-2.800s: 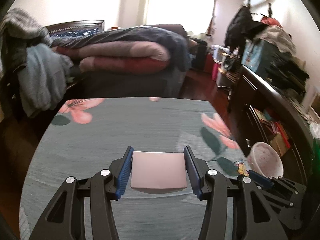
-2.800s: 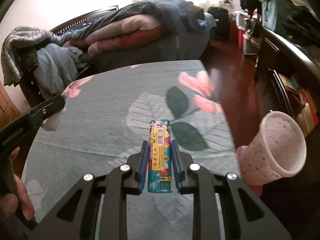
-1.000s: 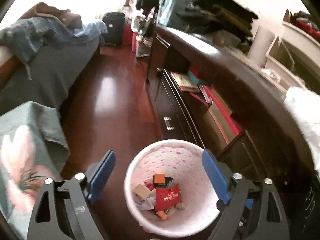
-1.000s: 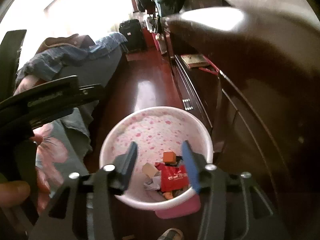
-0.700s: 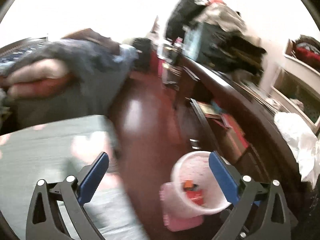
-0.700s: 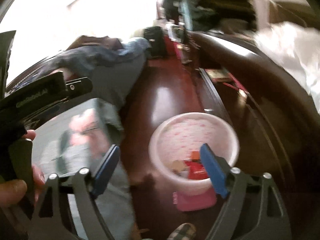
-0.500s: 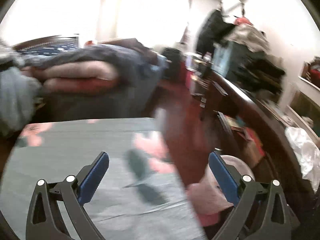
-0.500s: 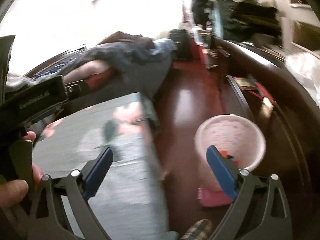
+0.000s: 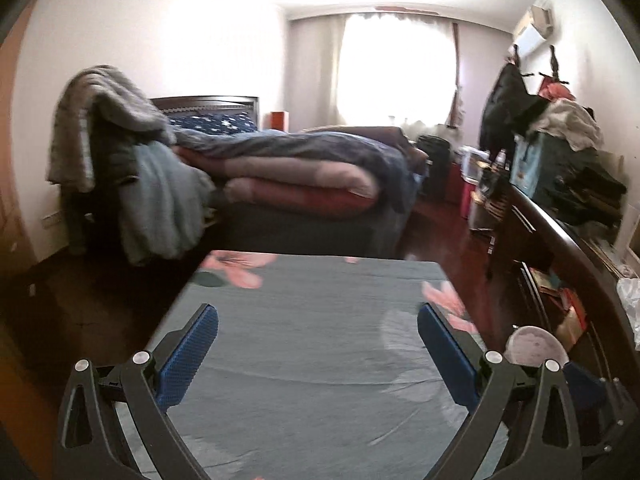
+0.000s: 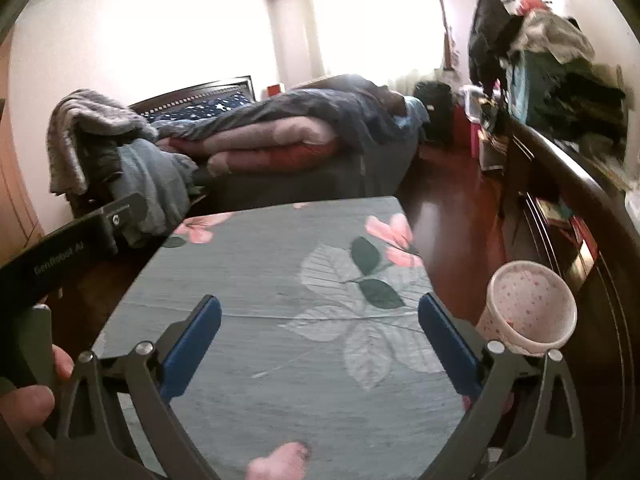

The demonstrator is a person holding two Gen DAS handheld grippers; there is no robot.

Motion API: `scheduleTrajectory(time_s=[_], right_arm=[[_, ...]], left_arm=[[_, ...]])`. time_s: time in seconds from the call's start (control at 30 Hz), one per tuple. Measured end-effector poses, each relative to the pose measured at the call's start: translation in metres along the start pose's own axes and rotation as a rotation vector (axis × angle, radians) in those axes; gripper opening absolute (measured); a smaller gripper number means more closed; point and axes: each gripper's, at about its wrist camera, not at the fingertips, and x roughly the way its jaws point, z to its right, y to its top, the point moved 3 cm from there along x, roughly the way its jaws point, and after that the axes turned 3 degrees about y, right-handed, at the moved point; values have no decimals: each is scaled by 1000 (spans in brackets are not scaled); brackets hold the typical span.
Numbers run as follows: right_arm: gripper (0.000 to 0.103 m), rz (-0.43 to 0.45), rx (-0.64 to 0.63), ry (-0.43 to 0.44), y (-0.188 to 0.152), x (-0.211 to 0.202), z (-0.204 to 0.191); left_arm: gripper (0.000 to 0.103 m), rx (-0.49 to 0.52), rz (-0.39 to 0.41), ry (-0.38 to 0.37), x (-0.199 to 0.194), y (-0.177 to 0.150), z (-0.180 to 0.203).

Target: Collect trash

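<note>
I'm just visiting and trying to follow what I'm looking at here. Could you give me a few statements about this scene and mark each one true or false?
1. The left gripper has its jaws wide apart with nothing between them. True.
2. The right gripper is clamped on a colourful packet. False: its jaws, which have just been opening, hold nothing.
3. The pink speckled bin stands on the floor to the right of the floral tablecloth. True.
4. A pink box lies on the tablecloth. False: no box or other trash shows on the cloth.
5. Folded quilts are piled on the bed beyond the table. True.
</note>
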Motion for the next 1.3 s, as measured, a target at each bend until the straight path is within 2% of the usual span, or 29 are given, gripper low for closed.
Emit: scheduleTrajectory(time_s=[0.17,0.43,0.97,1.3], right_arm=[[100,28,-43,14,3,-24,-38],[100,94,-97,-27,6,-66,-69],[100,187,-92,-89,14,-119,-71],[100,219,-90,-103,14,-133,-70]], left_arm=[[99,-38,19,39,-33,-2,-39],[99,-68,107,79,-80,4,-69],[99,-59,174,42,-120,16,-66],[99,-47,216,37,-138,18,-60]])
